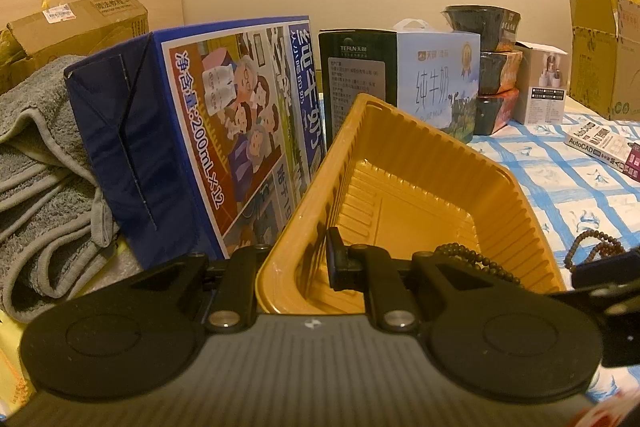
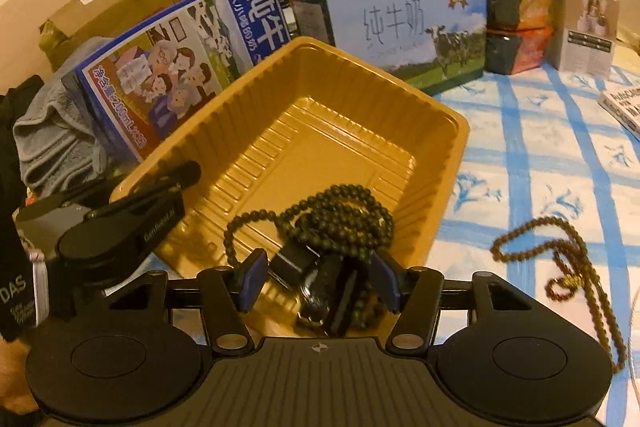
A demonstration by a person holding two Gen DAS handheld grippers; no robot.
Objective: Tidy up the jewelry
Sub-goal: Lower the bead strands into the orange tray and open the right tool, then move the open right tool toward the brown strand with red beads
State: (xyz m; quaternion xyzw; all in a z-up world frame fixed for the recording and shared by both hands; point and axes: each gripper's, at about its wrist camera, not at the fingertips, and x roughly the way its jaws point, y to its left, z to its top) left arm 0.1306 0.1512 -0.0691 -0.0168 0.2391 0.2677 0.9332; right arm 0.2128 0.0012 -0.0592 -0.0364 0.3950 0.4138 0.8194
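A yellow ribbed plastic tray (image 2: 320,99) sits on the blue-checked cloth. My left gripper (image 1: 298,263) is shut on the tray's near-left wall (image 1: 288,235), one finger inside and one outside; it also shows in the right wrist view (image 2: 160,195). My right gripper (image 2: 318,277) is open over the tray's near edge. A dark green bead necklace (image 2: 336,215) with small dark items lies between its fingers, draped over the tray rim; part shows in the left wrist view (image 1: 476,261). A brown bead necklace (image 2: 560,259) lies on the cloth to the right.
Two milk cartons (image 2: 404,23) (image 1: 192,131) stand behind the tray. A grey towel (image 1: 40,167) lies left. Stacked bowls (image 2: 516,3), a small white box (image 2: 584,27), cardboard boxes (image 1: 604,55) and a book (image 1: 604,143) stand at the back right.
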